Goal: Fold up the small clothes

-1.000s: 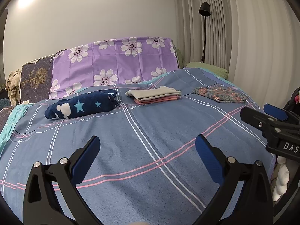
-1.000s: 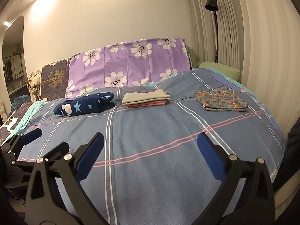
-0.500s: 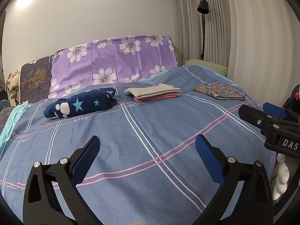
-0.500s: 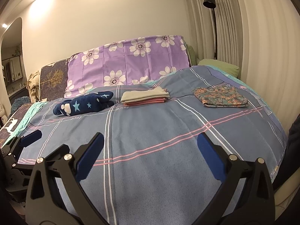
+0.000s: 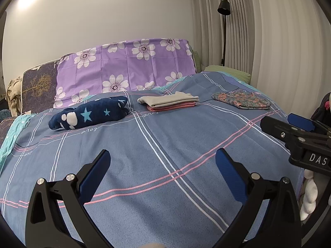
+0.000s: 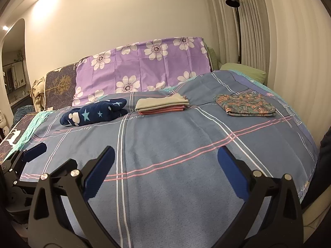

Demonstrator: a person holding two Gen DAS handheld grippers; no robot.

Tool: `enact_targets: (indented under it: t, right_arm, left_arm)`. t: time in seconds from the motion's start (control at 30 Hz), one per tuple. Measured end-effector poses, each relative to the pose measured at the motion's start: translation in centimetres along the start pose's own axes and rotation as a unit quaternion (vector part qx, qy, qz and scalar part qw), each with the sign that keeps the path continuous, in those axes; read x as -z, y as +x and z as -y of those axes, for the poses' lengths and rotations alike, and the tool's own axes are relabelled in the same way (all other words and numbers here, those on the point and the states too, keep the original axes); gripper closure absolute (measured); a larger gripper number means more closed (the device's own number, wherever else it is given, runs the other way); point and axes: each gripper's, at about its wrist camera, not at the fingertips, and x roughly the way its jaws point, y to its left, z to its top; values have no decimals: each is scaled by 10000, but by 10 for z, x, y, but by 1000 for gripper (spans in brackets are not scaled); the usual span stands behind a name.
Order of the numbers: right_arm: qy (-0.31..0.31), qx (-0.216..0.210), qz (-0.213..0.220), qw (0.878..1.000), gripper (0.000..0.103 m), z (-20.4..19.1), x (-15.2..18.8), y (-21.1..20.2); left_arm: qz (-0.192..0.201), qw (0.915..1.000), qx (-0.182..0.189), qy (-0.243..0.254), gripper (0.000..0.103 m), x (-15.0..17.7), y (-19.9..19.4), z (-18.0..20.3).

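Observation:
Three lots of clothes lie in a row across the far half of the blue plaid bed: a navy garment with stars bunched at the left, a folded beige-and-pink stack in the middle, and a folded floral piece at the right. The right wrist view shows the same navy garment, stack and floral piece. My left gripper hangs open and empty over the near part of the bed. My right gripper is also open and empty, beside it to the right.
A purple flowered cover drapes the headboard behind the clothes. A black floor lamp and pale curtains stand at the right. A green pillow lies at the far right corner. The bed's right edge drops off close to the right gripper.
Both grippers have tipped or drifted slightly, so the bed scene sits a little higher in view; both stay open. The clothes have not moved.

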Motion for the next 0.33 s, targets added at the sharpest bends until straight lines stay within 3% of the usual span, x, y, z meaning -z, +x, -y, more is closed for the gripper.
enact_targets:
  t: [0.33]
  right_arm:
    - [2, 8, -17, 10000, 2, -1, -1, 1]
  left_arm:
    - [-31, 10000, -24, -31, 1, 4, 1, -2]
